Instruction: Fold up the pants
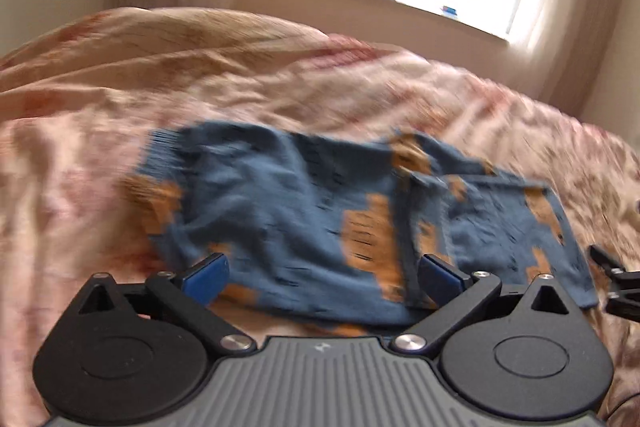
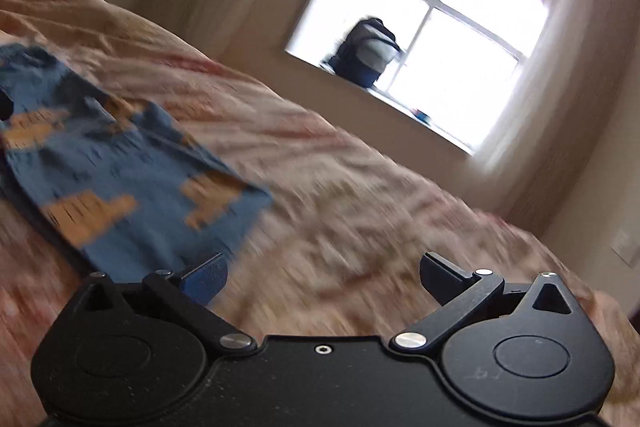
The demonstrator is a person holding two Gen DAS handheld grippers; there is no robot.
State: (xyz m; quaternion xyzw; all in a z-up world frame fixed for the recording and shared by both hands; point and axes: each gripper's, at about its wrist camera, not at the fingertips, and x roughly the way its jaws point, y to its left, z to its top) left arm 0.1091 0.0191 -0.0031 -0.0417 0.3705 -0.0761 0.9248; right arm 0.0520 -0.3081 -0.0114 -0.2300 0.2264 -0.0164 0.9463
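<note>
Blue pants [image 1: 304,219] with orange patches lie folded over on the bed, blurred by motion. My left gripper [image 1: 324,277] hangs just above their near edge, jaws wide open, nothing between the blue pads. In the right wrist view the pants [image 2: 120,171] lie to the left. My right gripper [image 2: 322,277] stands open over the bare bedspread beside the pants' right edge, holding nothing. The tip of the right gripper [image 1: 616,279] shows at the right edge of the left wrist view.
A pink and beige patterned bedspread [image 1: 200,83] covers the bed, bunched higher at the far left. Behind it is a bright window [image 2: 440,39] with a dark backpack [image 2: 368,51] on the sill. Beige walls and curtains surround it.
</note>
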